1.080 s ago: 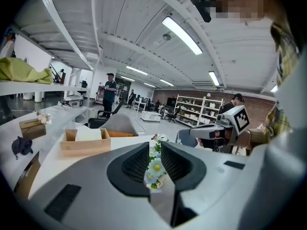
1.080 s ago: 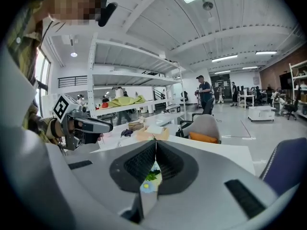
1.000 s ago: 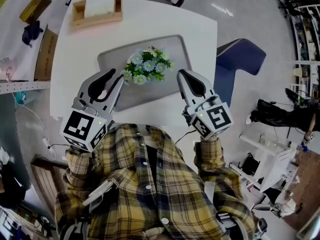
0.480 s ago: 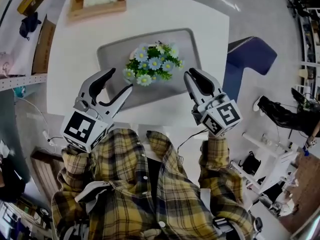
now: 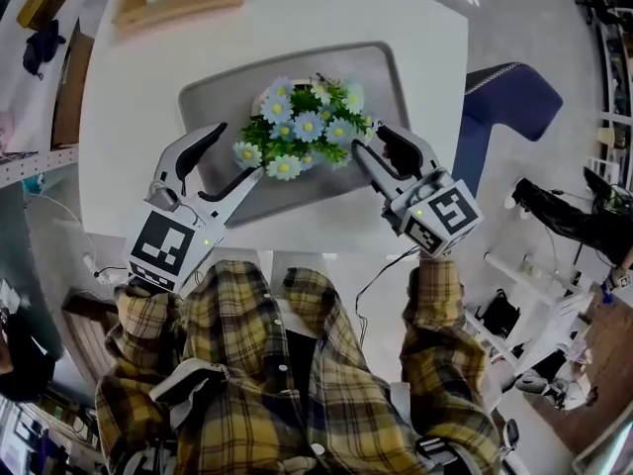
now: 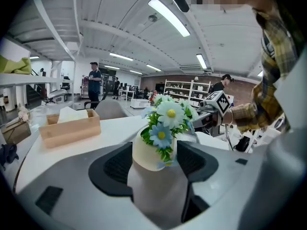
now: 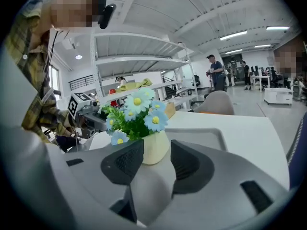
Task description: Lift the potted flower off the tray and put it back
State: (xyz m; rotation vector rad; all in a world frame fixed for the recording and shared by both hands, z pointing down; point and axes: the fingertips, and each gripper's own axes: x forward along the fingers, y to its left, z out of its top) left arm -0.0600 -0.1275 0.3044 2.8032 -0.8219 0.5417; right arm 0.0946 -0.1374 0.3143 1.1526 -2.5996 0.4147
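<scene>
Cream-potted and blue-daisied, the potted flower (image 5: pixel 302 132) is sitting on the grey tray (image 5: pixel 213 102) while the left gripper (image 5: pixel 229 154) at its 8 o'clock and the right gripper (image 5: pixel 372 146) at its 4 o'clock are flanking it, both having just been dropping nearer and spreading their empty jaws, readying the lift.

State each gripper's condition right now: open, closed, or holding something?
Left gripper: open, jaws just been opening; potted flower between them, not gripped.
Right gripper: open, jaws just been opening; same flower between them, not gripped.
</scene>
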